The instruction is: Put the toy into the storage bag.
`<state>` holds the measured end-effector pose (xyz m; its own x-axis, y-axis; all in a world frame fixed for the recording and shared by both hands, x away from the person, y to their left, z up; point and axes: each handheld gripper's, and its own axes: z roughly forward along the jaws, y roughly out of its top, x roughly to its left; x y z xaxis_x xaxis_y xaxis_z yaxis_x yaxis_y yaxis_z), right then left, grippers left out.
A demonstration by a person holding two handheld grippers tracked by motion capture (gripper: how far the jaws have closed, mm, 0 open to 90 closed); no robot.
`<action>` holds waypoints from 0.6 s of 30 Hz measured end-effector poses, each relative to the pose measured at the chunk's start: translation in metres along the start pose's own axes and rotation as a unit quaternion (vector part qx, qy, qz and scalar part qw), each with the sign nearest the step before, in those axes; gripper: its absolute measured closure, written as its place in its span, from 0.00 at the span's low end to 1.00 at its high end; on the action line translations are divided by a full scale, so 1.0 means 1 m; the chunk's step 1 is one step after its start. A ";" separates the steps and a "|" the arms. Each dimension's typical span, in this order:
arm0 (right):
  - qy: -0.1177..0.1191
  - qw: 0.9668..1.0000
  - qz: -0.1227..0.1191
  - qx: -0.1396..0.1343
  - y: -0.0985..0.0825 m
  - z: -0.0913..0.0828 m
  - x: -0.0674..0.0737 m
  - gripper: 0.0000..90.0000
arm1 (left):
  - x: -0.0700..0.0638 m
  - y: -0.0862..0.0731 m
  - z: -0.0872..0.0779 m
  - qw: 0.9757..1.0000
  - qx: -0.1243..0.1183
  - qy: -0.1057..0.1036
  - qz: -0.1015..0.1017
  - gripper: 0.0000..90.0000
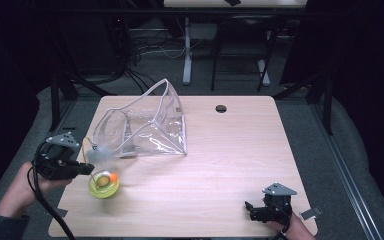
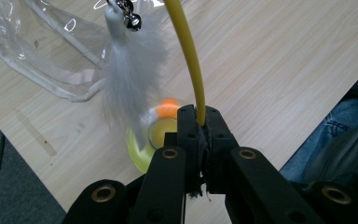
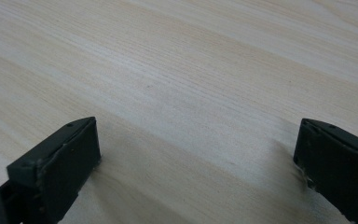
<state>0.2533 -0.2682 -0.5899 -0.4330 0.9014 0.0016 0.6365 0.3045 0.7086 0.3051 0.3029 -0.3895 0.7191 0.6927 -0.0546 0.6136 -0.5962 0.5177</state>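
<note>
My left gripper [image 2: 199,122] is shut on a thin yellow wand [image 2: 190,56] that arches up and away from its jaws. From the wand's far end hangs a white feather tassel [image 2: 128,70] with a small metal bell [image 2: 131,18]. Below it on the table sits a yellow-green round toy [image 1: 104,184] with an orange ball [image 2: 168,108] in it. In the high view the left gripper [image 1: 82,169] is at the table's left edge, just left of that toy. My right gripper [image 3: 196,154] stands open over bare wood; in the high view the right gripper [image 1: 250,209] is at the front right.
A clear plastic zip pouch [image 1: 145,122] stands open on the wooden table [image 1: 230,150], just behind the toy. A round cable hole [image 1: 221,108] is at the table's far side. Table legs, a chair and cables stand on the floor beyond.
</note>
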 end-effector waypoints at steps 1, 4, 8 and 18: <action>0.000 1.000 -0.001 -0.001 0.000 0.000 0.000 0.00 | 0.001 0.000 0.000 1.000 0.002 0.002 0.001 0.97; 0.000 1.000 0.000 0.000 0.000 0.000 0.000 0.00 | 0.003 0.001 -0.002 1.000 0.004 0.002 -0.001 0.97; 0.000 1.000 0.000 0.000 0.000 0.000 0.000 0.00 | 0.007 0.005 -0.006 1.000 0.010 0.005 0.000 0.97; 0.000 1.000 -0.001 -0.002 0.000 0.000 0.000 0.00 | 0.011 0.016 -0.013 1.000 0.009 0.011 0.002 0.97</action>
<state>0.2535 -0.2683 -0.5902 -0.4337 0.9011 0.0008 0.6341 0.3045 0.7108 0.3184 0.3069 -0.3706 0.7147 0.6986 -0.0337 0.6161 -0.6060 0.5032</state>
